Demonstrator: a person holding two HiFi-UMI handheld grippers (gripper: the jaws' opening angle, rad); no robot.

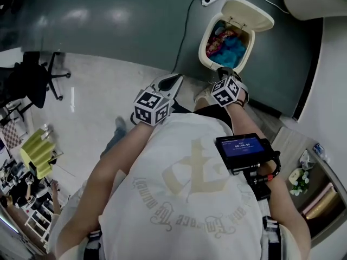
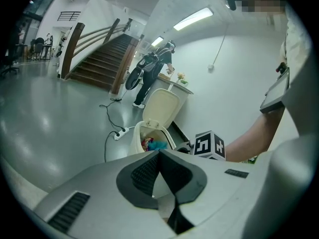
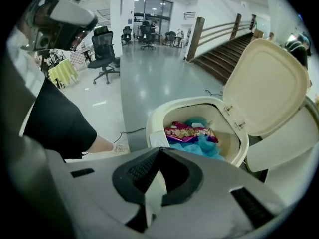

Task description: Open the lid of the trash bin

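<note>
Both your left gripper (image 2: 159,152) and right gripper (image 3: 159,150) hold their fingers closed, empty, near the trash bin (image 3: 152,121), its lid (image 3: 264,83) raised.

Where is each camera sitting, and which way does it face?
Head view: on the person's head, facing down at the trash bin; shirt, forearms, left tongs, right tongs show.
Left gripper view: on the left tongs, facing the bin from farther back; right tongs' marker cube and forearm show.
Right gripper view: on the right tongs, close, looking into the bin; a leg shows.
All three share the bin, lid up.
</note>
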